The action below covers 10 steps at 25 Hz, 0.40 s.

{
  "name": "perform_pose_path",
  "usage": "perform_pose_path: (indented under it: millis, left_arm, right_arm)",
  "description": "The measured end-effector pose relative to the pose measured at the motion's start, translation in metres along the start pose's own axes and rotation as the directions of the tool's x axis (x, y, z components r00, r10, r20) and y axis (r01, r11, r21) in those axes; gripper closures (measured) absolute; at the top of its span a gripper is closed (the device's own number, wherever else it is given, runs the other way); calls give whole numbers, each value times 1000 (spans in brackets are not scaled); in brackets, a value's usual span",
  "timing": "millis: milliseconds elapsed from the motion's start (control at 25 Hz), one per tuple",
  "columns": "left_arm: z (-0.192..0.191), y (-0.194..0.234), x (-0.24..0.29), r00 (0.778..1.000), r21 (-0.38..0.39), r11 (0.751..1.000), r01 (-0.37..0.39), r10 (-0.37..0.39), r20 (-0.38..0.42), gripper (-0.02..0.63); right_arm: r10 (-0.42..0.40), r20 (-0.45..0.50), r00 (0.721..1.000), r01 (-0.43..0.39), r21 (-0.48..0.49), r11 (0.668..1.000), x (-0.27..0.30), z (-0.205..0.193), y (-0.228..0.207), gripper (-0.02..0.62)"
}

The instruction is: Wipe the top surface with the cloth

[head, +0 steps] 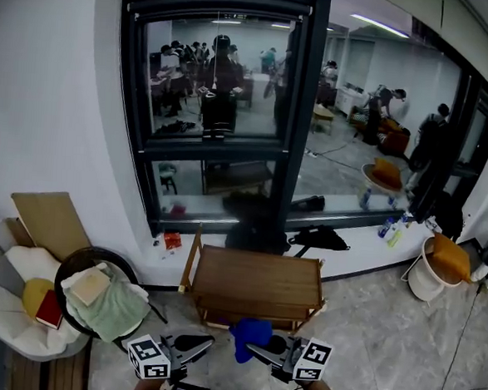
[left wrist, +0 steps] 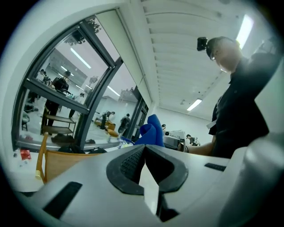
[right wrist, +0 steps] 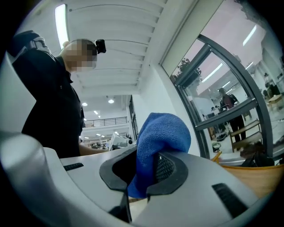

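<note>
Blue microfibre cloth point(right wrist: 163, 133), judged soft and light, was held by a fold in the right gripper point(right wrist: 143, 178); the left gripper point(left wrist: 144, 153) was closed empty.

Big dark-framed window point(head: 221, 105) at 12 o'clock. Round basket point(head: 94, 251) w/ green towel point(head: 112, 312) at 8, white chair point(head: 2, 319) w/ red book point(head: 50, 310) just beside. Black bag point(head: 318, 237) at 1. White bucket point(head: 423, 284) at 3.

Seemingly an open office (people point(head: 171, 66) beyond glass partition point(head: 250, 107)).
</note>
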<state>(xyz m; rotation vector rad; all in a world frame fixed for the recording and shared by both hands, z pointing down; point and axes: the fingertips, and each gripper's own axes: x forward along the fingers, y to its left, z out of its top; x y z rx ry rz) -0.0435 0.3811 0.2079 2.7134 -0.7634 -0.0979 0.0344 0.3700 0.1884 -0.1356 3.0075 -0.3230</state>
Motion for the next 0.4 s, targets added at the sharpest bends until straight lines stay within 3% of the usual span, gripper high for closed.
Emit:
perform_pose_path:
  millis: [200,400]
  left_arm:
    - [3,-2,-4,1000,18,1000,1,-1,14,597]
    - [13,10,-6,1000,54,998,-19,19,2,597]
  right_arm:
    - [-20,-36,999,19,-29,999,-6,-2,2,534]
    - [-143,31,989,145,-66,987,-11,17,-26,534]
